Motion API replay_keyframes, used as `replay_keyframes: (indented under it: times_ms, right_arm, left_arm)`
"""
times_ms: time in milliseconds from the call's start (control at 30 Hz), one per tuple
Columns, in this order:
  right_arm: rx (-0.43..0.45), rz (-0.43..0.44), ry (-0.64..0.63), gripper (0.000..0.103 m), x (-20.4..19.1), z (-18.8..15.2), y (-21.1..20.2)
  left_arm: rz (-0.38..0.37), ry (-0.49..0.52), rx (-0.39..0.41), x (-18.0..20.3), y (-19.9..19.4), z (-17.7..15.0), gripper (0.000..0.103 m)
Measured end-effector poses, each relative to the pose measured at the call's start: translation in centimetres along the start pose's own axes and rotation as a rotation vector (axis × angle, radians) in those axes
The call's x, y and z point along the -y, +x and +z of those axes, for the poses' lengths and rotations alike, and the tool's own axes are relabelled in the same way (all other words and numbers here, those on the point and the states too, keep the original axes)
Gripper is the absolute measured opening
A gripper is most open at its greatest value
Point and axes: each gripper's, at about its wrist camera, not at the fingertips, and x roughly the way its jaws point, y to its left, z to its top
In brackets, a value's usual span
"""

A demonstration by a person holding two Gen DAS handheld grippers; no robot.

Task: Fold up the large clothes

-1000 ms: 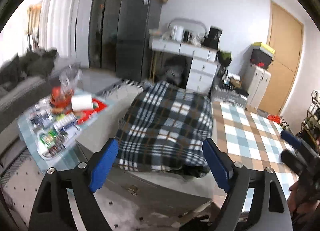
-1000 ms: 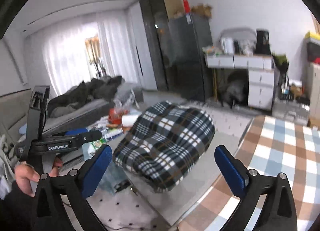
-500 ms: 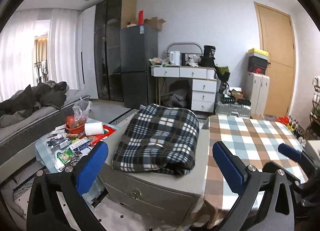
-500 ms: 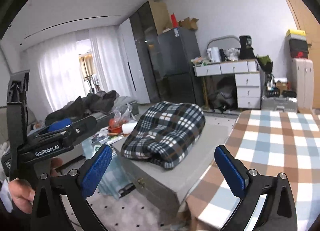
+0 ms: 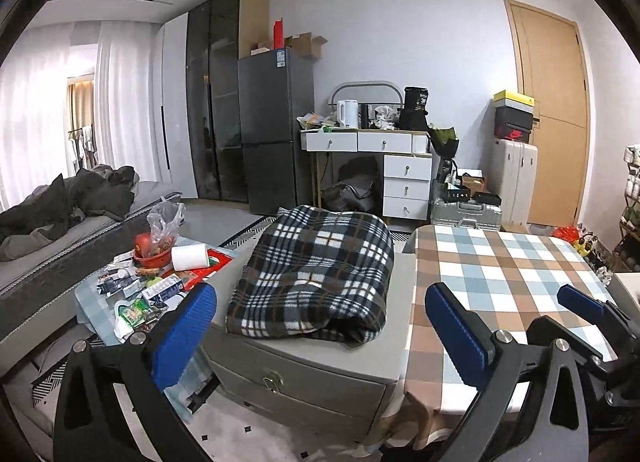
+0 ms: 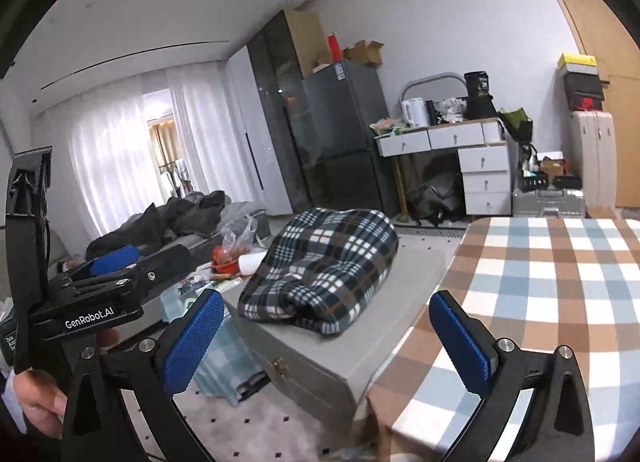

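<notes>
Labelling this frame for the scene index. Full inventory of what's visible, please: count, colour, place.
plaid blanket: 1, dark blue, white and brown, folded on the grey chest
grey chest: 1, grey with a brass latch, centre foreground
checked tablecloth: 1, brown, blue and white, on the table right of the chest
low table: 1, cluttered with packets, a white roll and a red bowl, left of the chest
sofa: 1, grey, with dark clothes piled on it, far left
fridge: 1, dark grey, back wall
white desk: 1, white drawers, kettle on top, back wall
suitcase: 1, cream, beside the door
door: 1, wooden, right
left tool: blue pads, open, nothing between them
right tool: blue pads, open, nothing between them
hand: 1, holding the left tool's grip
</notes>
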Motion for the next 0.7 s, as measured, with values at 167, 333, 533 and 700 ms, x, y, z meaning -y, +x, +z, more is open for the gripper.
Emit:
replay_keyframes:
  times_ms: [167,333,533,700]
  right_arm:
    - [0.017,0.010,-0.014,0.103,-0.8,-0.1,-0.7]
    - [0.024,0.017,-0.011,0.103,-1.1,-0.2,-1.1]
    - [0.060,0.015,0.005,0.103,-1.1,0.1,-2.1]
    - [0.072,0.021,0.006,0.103,-1.3,0.2,-2.7]
  left_arm:
    - [-0.020,-0.006,0.001,-0.1,-0.3,0.1,0.102]
    - [-0.063,-0.020,-0.025,-0.2,-0.2,0.3,0.102]
    - [-0.055,-0.023,-0.018,0.0,-0.9,0.1,0.102]
    - [-0.057,-0.012,-0.017,0.3,-1.1,0.1,0.102]
